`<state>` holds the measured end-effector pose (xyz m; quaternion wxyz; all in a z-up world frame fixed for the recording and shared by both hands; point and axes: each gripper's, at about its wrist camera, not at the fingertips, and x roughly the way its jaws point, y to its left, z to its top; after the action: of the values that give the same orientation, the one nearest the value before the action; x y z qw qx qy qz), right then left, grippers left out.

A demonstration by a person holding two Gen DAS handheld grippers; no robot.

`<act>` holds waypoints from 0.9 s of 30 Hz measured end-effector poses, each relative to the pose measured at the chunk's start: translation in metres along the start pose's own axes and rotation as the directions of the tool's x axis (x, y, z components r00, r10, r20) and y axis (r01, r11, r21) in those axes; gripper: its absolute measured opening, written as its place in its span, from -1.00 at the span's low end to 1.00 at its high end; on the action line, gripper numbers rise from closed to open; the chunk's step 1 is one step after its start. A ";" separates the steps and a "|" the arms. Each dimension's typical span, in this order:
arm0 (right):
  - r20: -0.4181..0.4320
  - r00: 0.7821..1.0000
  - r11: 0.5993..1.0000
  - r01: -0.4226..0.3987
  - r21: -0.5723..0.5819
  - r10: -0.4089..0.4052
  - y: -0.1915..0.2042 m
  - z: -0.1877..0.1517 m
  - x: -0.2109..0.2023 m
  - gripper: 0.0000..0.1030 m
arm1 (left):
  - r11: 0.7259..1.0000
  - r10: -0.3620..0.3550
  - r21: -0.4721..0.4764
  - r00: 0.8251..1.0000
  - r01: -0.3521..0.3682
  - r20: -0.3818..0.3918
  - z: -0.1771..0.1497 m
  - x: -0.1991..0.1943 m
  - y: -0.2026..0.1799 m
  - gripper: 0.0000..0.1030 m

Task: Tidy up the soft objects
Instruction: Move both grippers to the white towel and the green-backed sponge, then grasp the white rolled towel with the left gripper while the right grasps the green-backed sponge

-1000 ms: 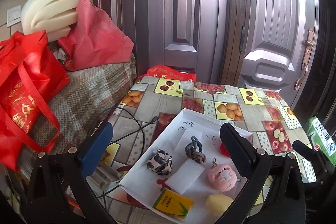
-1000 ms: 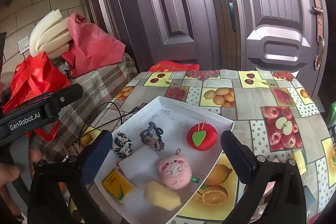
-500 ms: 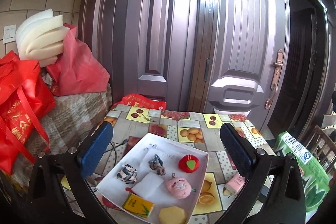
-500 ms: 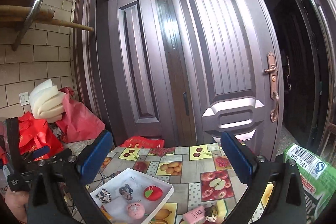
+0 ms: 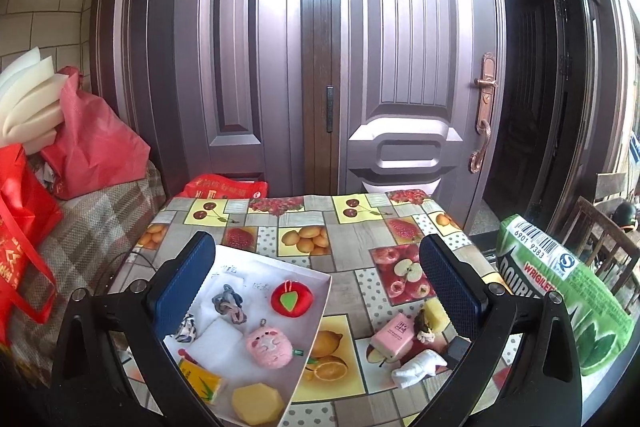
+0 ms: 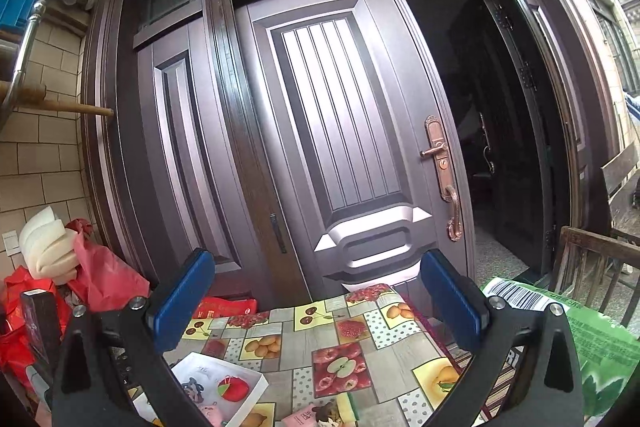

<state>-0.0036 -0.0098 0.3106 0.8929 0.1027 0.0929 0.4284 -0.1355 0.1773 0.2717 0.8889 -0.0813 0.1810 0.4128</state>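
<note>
Your tabletop (image 5: pixel 352 239) wears a patchwork of fruit prints: cherries, apples, lemons, strawberries. The white tray (image 5: pixel 316 311) holds a red apple plush (image 5: pixel 291 299), a pink pig plush (image 5: pixel 269 343) and a yellow sponge (image 5: pixel 256 403). Both tools carry blue pads (image 5: pixel 180 283).

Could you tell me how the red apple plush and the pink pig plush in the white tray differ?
The red apple plush is deep red with a green leaf patch; the pink pig plush is pale pink with a small face. The apple lies toward the far side of the white tray, the pig nearer the camera. Both are small, rounded, have a hanging loop, and lie untouched inside the tray.
</note>
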 end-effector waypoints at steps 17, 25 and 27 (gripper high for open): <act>-0.113 0.989 0.989 0.105 0.106 -0.093 -0.067 -0.030 -0.005 1.00 | 0.936 -0.297 0.053 0.864 0.347 -0.406 -0.114 0.103 -0.067 0.99; -0.152 0.980 0.989 0.140 0.044 -0.132 -0.097 -0.022 -0.005 1.00 | 0.890 -0.262 0.187 0.802 0.416 -0.537 -0.182 0.147 -0.119 0.55; -0.158 0.979 0.990 0.137 0.038 -0.130 -0.101 -0.026 -0.004 1.00 | 0.879 -0.251 0.225 0.809 0.421 -0.532 -0.188 0.157 -0.125 0.55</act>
<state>0.0625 -0.0722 0.2598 0.9069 0.0840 0.1793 0.3718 0.0052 0.1514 0.0366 0.8741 -0.0626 0.4483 0.1760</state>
